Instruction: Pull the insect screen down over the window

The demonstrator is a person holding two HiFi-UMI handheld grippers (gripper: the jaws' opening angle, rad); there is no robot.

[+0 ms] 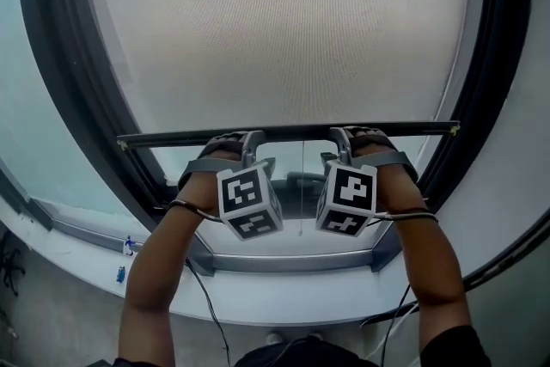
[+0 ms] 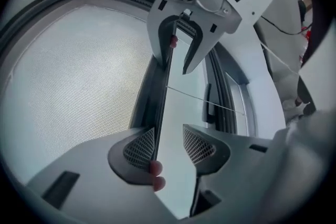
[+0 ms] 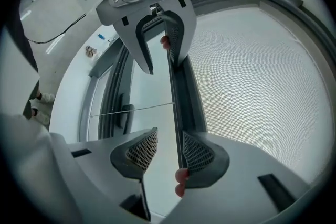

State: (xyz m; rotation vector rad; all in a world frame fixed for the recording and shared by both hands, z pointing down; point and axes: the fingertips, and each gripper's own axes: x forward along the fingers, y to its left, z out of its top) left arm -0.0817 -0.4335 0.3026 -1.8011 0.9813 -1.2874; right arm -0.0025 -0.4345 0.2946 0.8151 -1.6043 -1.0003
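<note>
The pale mesh insect screen (image 1: 275,21) covers the upper window, and its dark bottom bar (image 1: 292,131) runs level across the pane. My left gripper (image 1: 249,142) and right gripper (image 1: 341,137) reach over this bar side by side. In the left gripper view the bar (image 2: 164,92) lies against one pad (image 2: 139,147) of the left gripper (image 2: 169,131), whose jaws are open. In the right gripper view the right gripper (image 3: 169,132) stands the same way, open with the bar (image 3: 175,97) along one pad (image 3: 198,153). A thin pull cord (image 1: 302,185) hangs from the bar.
A dark window frame (image 1: 69,56) curves round the glass. Below it is a white sill (image 1: 284,292) with two small blue items (image 1: 127,245) at its left. Bare glass shows under the bar. Cables trail from both grippers.
</note>
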